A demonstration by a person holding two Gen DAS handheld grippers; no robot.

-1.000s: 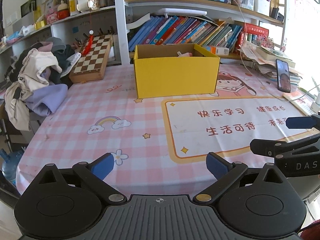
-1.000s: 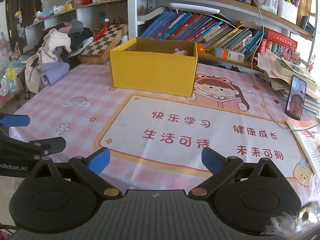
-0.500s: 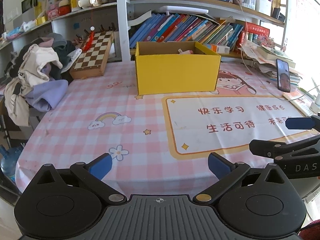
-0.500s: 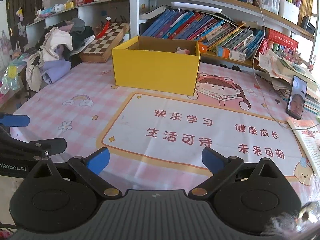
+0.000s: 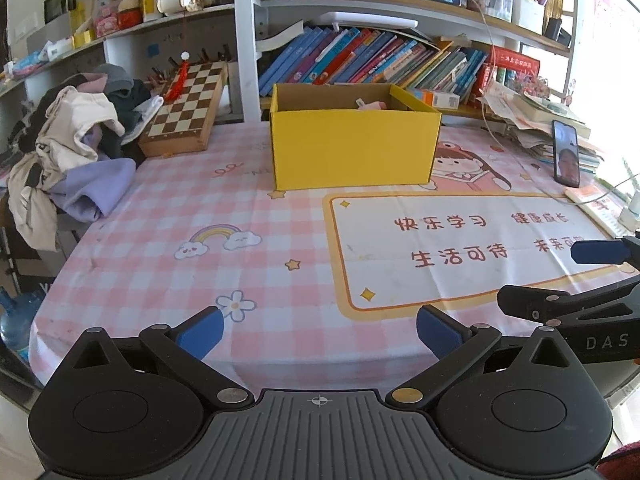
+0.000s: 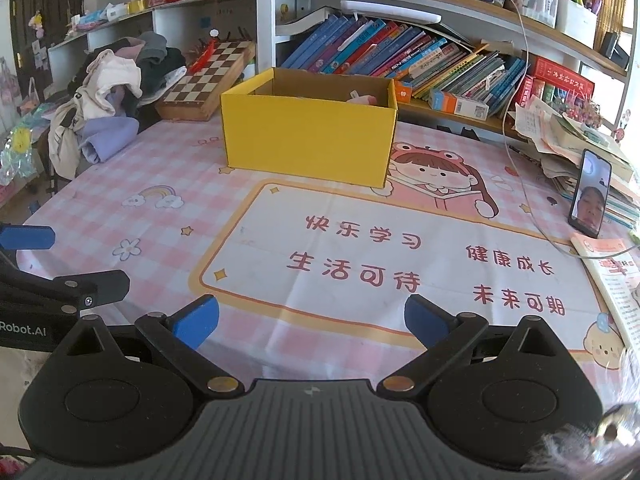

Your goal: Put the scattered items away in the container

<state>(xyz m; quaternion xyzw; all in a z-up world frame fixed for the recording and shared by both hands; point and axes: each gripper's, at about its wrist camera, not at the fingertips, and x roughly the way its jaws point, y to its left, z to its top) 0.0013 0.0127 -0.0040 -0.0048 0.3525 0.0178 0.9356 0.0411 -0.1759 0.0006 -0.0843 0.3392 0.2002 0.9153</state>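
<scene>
Change since a second ago: both views show the yellow box (image 5: pixel 352 148) slightly lower and nearer the middle of the frame than before; neither gripper's finger spread has changed.
Left gripper (image 5: pixel 318 330): spread wide, nothing between its blue fingertips (image 5: pixel 200 330), hovering over the near edge of the counter (image 5: pixel 160 216).
Right gripper (image 6: pixel 310 322): spread wide too and holding nothing, over the near edge, just beside the left gripper.
Container: the yellow box (image 6: pixel 308 140) stands well ahead of both grippers on the pink checked cloth, touching the far edge of the printed mat.
Contents: a pink item (image 5: pixel 370 105) pokes just above the box rim; the front wall hides the rest, so what it is cannot be told.
Off to the left of the grippers: a chessboard (image 5: pixel 186 110) leaning behind a heap of clothes (image 5: pixel 76 152), partly cut off at the counter edge.
Off to the right: a phone (image 6: pixel 590 200) propped upright, its cable running up to the shelf.
Hard to make out: the right gripper in the left view is only partly in frame, its body cut by the edge.
</scene>
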